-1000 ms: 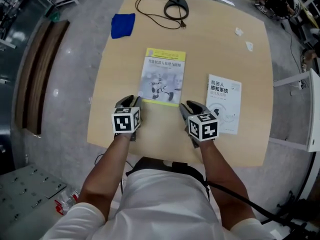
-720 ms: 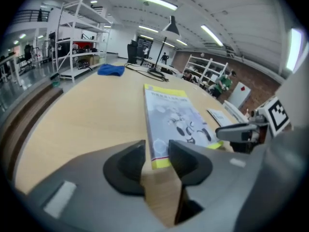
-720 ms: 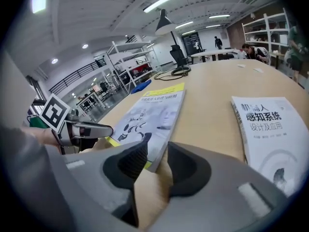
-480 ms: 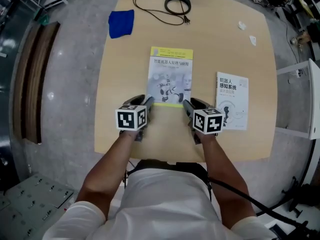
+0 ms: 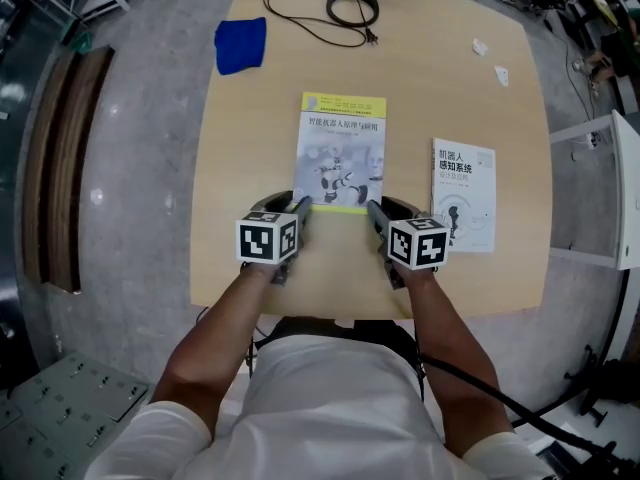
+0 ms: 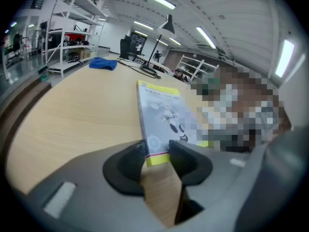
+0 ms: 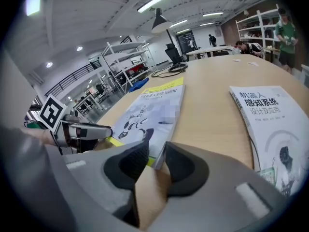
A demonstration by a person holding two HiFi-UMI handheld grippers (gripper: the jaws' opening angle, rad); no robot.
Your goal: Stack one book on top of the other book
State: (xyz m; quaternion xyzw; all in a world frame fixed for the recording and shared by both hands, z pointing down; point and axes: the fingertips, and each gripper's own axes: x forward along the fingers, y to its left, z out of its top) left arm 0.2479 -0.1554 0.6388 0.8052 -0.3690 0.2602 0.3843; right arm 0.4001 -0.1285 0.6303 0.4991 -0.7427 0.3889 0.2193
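A book with a yellow band and a grey robot cover (image 5: 340, 153) lies flat in the middle of the table. A white book (image 5: 463, 194) lies to its right, apart from it. My left gripper (image 5: 290, 206) sits at the first book's near left corner. Its jaws have just been opening, and the corner (image 6: 157, 151) lies between them without a clear squeeze. My right gripper (image 5: 385, 208) is at the near right corner. Its jaws have just been closing, and the pads stand against that corner (image 7: 155, 156). The white book (image 7: 268, 120) lies untouched.
The wooden table (image 5: 250, 148) has a blue cloth (image 5: 241, 45) at the far left. A black lamp base with a looped cable (image 5: 354, 6) stands at the far edge. Small white scraps (image 5: 483, 47) lie far right. Grey floor surrounds the table.
Both grippers have crept forward onto the near corners of the yellow-banded book. Neither book has moved.
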